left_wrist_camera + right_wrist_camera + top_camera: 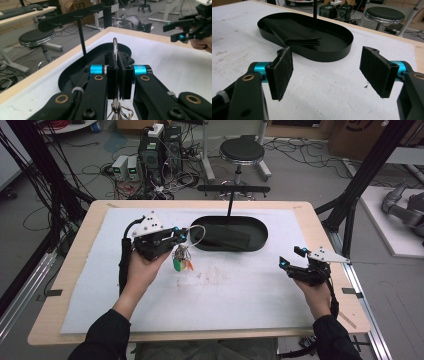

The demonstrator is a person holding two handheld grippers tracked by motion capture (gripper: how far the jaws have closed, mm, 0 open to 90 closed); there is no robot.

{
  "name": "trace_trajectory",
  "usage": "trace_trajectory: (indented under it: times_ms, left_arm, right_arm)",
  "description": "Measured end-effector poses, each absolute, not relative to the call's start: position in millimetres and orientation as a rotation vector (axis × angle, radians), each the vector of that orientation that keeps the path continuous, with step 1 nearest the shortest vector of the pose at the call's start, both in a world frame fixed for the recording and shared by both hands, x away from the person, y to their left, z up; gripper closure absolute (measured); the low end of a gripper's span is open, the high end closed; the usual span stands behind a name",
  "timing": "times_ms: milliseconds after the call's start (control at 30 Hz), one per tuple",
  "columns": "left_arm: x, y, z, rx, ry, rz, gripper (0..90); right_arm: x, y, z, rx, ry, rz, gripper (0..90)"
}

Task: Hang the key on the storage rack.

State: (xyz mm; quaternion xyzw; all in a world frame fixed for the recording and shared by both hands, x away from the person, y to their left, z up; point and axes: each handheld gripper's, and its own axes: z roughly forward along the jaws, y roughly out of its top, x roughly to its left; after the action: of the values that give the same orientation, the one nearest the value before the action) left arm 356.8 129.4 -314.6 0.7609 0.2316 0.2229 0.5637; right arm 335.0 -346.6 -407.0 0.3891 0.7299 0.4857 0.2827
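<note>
The left claw (117, 75) is clamped on a metal ring (115, 48) that stands upright between its pads, with a bunch of small keys and a green and orange tag (181, 264) dangling below it, held above the white mat on the bench (75, 285) just left of the black oval tray (255, 227). A folded black cloth (294, 32) lies in that tray. The right claw (327, 72) hovers near the bench's right edge, its pads wide apart with nothing between them.

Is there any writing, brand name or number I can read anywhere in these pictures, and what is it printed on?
"SFJ" or similar, partly cut off: large dark letters on the cardboard box behind the black rack in the left gripper view; the reading is unsure.
A partial dark mark on the cardboard box at the far right of the high view: too cut off to read.
Nothing else readable, including on the left gripper and its key ring.
</note>
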Motion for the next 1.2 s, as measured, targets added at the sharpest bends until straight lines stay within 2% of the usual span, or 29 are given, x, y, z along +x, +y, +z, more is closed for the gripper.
trace_trajectory:
  times_ms: [700,1200]
  left_arm:
    - [406,116,-289,1.715,0.578,0.532,86.7]
    - [448,100,-284,1.689,0.624,0.522,86.7]
  right_arm:
    - [336,-348,-407,1.039,1.953,1.308,27.2]
    - [337,-348,-407,1.037,1.952,1.311,27.2]
